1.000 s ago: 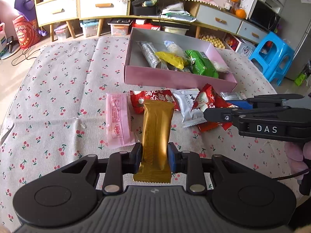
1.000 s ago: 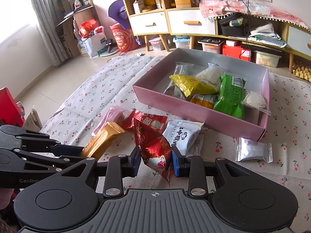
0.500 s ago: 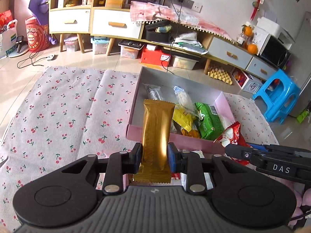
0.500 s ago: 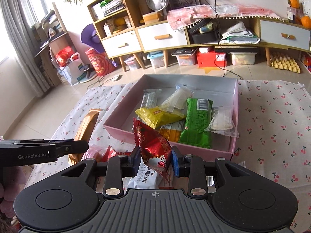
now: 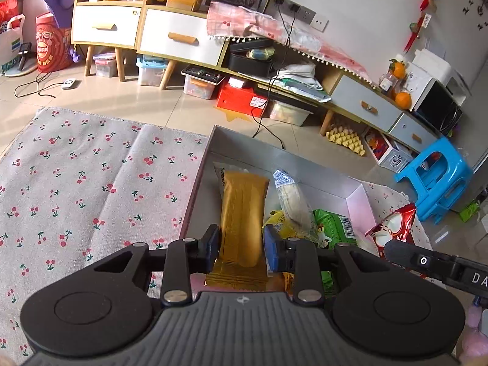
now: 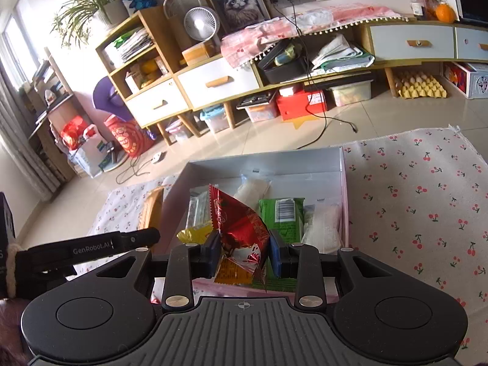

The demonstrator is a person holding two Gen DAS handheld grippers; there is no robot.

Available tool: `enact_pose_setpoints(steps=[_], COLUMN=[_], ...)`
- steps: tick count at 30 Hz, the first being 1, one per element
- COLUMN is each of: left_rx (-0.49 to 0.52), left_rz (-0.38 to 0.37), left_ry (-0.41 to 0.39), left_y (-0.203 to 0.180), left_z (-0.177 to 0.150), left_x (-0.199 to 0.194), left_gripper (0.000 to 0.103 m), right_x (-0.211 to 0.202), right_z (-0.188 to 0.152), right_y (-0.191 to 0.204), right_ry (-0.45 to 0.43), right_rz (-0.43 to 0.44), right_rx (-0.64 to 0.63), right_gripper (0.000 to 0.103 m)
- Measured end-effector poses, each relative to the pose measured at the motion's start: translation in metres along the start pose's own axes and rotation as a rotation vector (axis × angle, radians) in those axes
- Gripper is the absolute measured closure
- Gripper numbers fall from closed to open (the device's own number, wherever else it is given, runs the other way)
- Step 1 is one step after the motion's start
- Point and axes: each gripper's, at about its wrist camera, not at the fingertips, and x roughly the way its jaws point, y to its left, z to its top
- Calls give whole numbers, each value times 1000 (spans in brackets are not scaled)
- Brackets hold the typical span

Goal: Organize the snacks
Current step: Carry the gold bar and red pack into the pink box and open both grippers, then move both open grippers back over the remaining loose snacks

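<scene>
The left gripper (image 5: pixel 241 245) has its two fingers closed against the sides of a long gold foil snack bar (image 5: pixel 243 213). The jaws have just opened a very little, but the bar is between them and the pads touch it. The bar points forward over the left part of the pink cardboard box (image 5: pixel 195 195) with grey inside walls.

The right gripper (image 6: pixel 244 251) holds a crumpled red foil snack packet (image 6: pixel 241 225) firmly between its fingers, above the near middle of the same box.

Inside the box lie a yellow snack packet (image 6: pixel 195 234), a green packet with a barcode (image 6: pixel 282 215) and some clear plastic packets (image 5: pixel 294 199). The box rests on a grey cloth with a red cherry print (image 5: pixel 76 183). Farther away there is a tiled floor, and a low wooden cabinet with white drawers (image 6: pixel 219 84) stands against the wall.
</scene>
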Motion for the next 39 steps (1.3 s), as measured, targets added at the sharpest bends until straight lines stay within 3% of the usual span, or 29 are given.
enact_pose_setpoints(steps=[9,16,23,25,27,35,39], left_rx=[20,-4,29,44,60,89,126], left_rz=[68,78,71,71,73,74,79], left_ry=[9,19,18,17,14,10,1], left_y=[-3,1,-7,-9,-10,-14,-19], left_z=[-3,-3,-4,-5,-6,-10,-15], left_x=[4,2,3,3,3,-4,-12], left_gripper=[45,41,37,36,35,25,18], right_x=[26,55,78,78,74,46,28], right_z=[19,39,52,53,52,42,33], right_y=[-11,-25,-26,-26,-25,-25,-25], right_ry=[5,15,37,35,20,23,27], right_rz=[-71,-189,-229,-229,-240,-234,-230], right_rx=[11,-12,-67,-68,-73,-98,-100], right_gripper=[71,71,69,63,47,36,36])
